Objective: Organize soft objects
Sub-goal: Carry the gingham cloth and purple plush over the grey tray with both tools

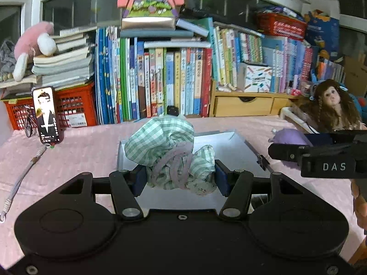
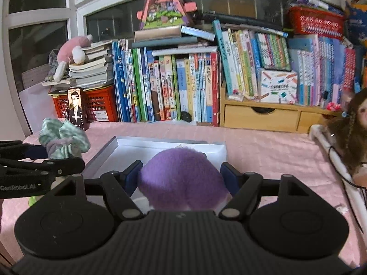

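Observation:
My left gripper [image 1: 180, 178] is shut on a bunched green-checked cloth [image 1: 167, 146] with pinkish hair ties looped around it, held above a shallow white box [image 1: 243, 151] on the pink tablecloth. My right gripper [image 2: 181, 178] is shut on a fuzzy purple plush toy [image 2: 181, 178], held over the near end of the same white box [image 2: 128, 147]. In the right wrist view the green-checked cloth [image 2: 64, 139] and the left gripper's arm sit at the far left. The purple plush toy [image 1: 289, 137] and the right gripper's side show at the right of the left wrist view.
A wall of upright books [image 1: 174, 78], red crates [image 1: 75, 107] and wooden drawers [image 2: 261, 116] lines the back of the table. A phone [image 1: 47, 114] stands at the left, a pink plush [image 1: 32, 43] lies on stacked books, and a doll [image 1: 332, 105] with long brown hair sits at right.

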Motion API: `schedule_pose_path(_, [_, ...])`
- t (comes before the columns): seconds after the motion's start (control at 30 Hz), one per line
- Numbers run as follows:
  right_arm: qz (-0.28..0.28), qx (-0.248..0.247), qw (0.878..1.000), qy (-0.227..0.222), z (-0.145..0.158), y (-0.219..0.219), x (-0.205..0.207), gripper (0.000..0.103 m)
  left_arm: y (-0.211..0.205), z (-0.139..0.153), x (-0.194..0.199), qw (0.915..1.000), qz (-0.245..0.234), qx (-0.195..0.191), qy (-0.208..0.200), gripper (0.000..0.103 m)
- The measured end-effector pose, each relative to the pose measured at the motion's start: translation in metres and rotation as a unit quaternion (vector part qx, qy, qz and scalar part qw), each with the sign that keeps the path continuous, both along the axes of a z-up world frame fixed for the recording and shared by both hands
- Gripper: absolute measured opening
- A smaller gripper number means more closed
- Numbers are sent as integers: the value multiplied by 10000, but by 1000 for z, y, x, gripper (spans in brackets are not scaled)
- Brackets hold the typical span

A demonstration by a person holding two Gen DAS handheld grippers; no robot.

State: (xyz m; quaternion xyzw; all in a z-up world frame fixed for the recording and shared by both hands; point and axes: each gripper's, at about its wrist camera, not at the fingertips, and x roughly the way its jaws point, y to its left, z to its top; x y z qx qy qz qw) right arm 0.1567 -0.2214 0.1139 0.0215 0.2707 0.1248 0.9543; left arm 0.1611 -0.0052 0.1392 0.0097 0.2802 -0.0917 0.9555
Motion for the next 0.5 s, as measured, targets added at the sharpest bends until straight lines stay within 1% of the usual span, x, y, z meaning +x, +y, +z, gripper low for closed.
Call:
schedule_pose_path(0.13, [33,45,9991,419,-3,6,29,76,4,-1,38,9989,20,-43,472,57])
schedule_pose_path(0.23, [51,96,9963,855,-8,10,52,76,9,-6,69,9952,58,-148,961,57])
schedule_pose_path(0.27, [33,113,9950,997,-10,11,60,76,12,-9,82,9927,100,-249,1178,57])
schedule_pose_path(0.4, [6,91,9903,1386,-20,16,83,76,20,-25,116,9825,179,-511,1783,57])
schedule_pose_path(0.5, [39,111,9859,1671,-28,19,96,76,22,-41,133,9749,251,-533,2145,57])
